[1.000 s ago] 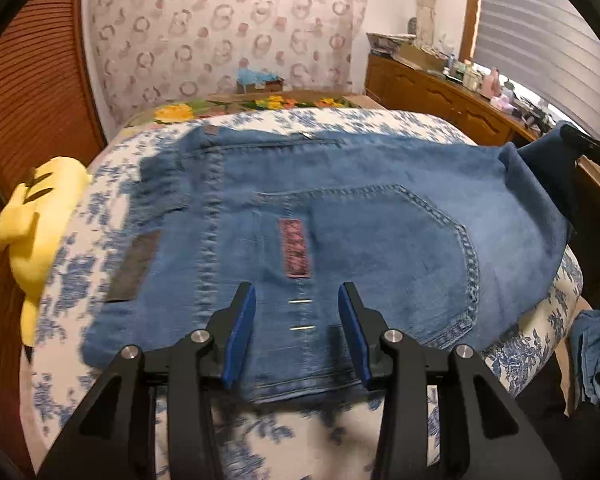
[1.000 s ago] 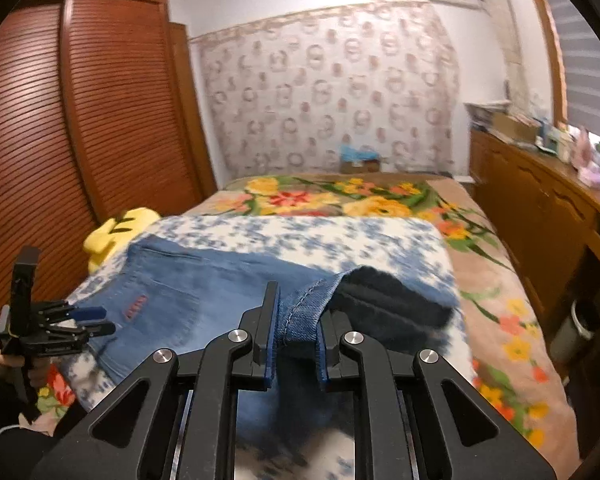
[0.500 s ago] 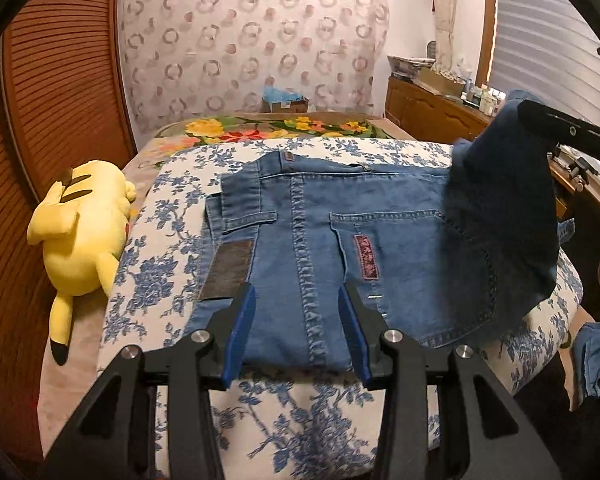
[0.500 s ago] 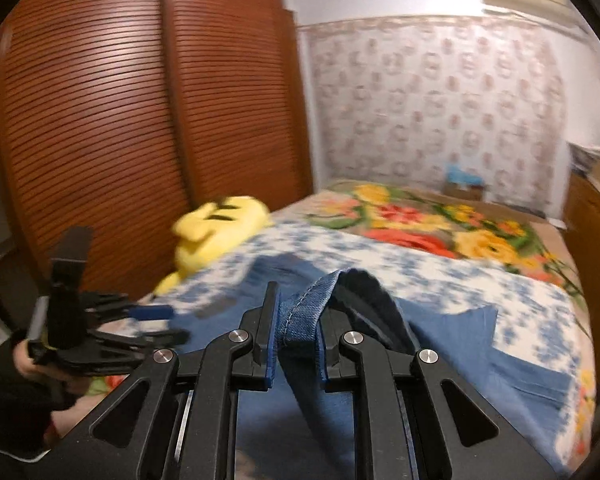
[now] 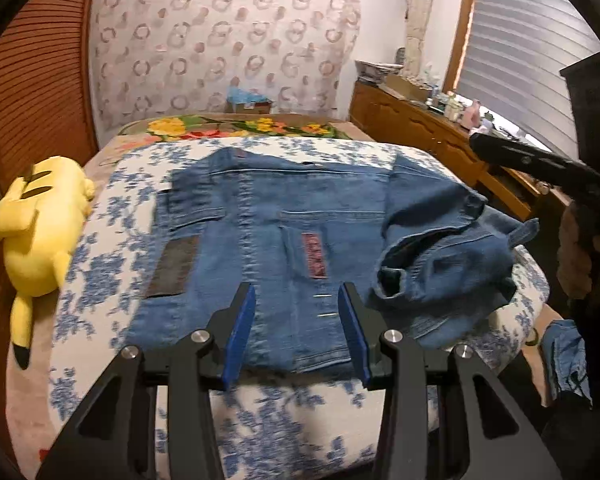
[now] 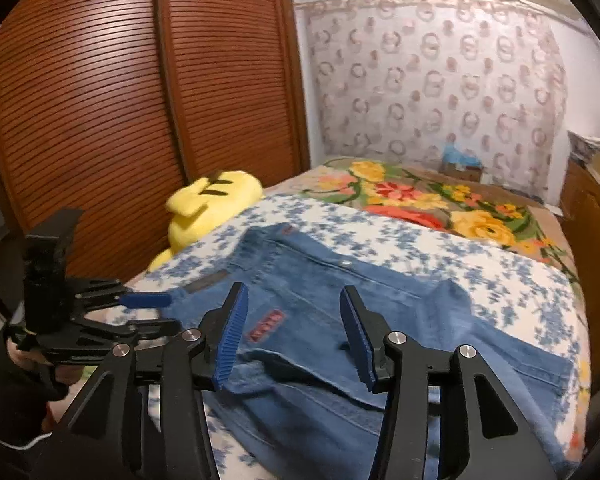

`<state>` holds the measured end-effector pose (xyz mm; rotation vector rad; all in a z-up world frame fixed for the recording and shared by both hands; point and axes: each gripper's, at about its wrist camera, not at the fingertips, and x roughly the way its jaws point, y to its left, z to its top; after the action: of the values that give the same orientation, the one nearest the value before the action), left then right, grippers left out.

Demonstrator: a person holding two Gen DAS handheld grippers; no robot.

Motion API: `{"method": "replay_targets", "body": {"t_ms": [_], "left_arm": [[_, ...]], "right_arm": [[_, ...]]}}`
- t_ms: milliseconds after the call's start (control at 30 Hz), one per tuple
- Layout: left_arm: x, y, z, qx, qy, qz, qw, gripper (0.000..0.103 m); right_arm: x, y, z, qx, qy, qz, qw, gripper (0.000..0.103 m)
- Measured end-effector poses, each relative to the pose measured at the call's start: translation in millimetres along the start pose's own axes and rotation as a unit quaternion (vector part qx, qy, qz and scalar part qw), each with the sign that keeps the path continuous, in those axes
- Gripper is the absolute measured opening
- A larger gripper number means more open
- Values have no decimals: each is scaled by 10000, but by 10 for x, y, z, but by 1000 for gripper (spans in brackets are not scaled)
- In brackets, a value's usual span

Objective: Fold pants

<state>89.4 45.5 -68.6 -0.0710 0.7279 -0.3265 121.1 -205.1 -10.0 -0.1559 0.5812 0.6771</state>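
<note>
Jaws of left gripper (image 5: 298, 330) parted, empty, over jeans (image 5: 284, 236) mid-bed (image 5: 112, 280); leg end now dropped in a heap at 3 o'clock, so fold laid but rumpled. From right wrist: right gripper (image 6: 292, 334) jaws opening, hem released. Long axis 9-to-3, waistband toward 9.

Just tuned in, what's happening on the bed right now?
A person with a gripping tool in each hand is folding a pair of jeans laid on the blue-flowered bedspread. The right tool is opening with nothing between its pads; the leg end lies bunched over the seat of the jeans. The left tool hovers open over the near edge, holding nothing. A yellow plush toy lies along the bed's side.
</note>
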Motion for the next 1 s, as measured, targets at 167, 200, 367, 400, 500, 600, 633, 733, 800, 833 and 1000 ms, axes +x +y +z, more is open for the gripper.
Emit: {"method": "replay_targets", "body": {"t_ms": [167, 200, 367, 400, 500, 600, 633, 733, 800, 833, 1000], "left_arm": [[91, -130, 45, 1, 1, -116, 9999, 42], [111, -153, 61, -5, 1, -153, 9999, 42], [249, -281, 127, -5, 80, -418, 9991, 42], [286, -306, 136, -1, 109, -466, 9989, 42], [423, -376, 145, 2, 247, -631, 9977, 42], [517, -430, 133, 70, 346, -647, 9973, 42], [564, -440, 121, 75, 385, -663, 9970, 42], [676, -426, 78, 0, 490, -697, 9964, 37], [714, -430, 42, -39, 522, -820, 9953, 33], [715, -443, 36, -45, 520, -848, 9950, 31], [647, -556, 22, 151, 376, -892, 9952, 8]], "right_arm": [[1, -296, -118, 147, 154, -413, 9989, 50], [16, -358, -148, 171, 195, -498, 9984, 52], [114, -559, -296, 354, 431, -618, 9965, 53], [146, -589, -332, 384, 501, -617, 9961, 52], [219, -640, -401, 448, 634, -689, 9946, 52], [251, -696, -463, 538, 729, -679, 9936, 52], [262, -698, -479, 546, 755, -683, 9933, 52], [267, -706, -520, 572, 852, -657, 9925, 52], [272, -690, -551, 546, 922, -604, 9924, 44], [283, -678, -568, 525, 971, -540, 9924, 33], [210, -582, -507, 399, 742, -393, 9957, 16]]}}
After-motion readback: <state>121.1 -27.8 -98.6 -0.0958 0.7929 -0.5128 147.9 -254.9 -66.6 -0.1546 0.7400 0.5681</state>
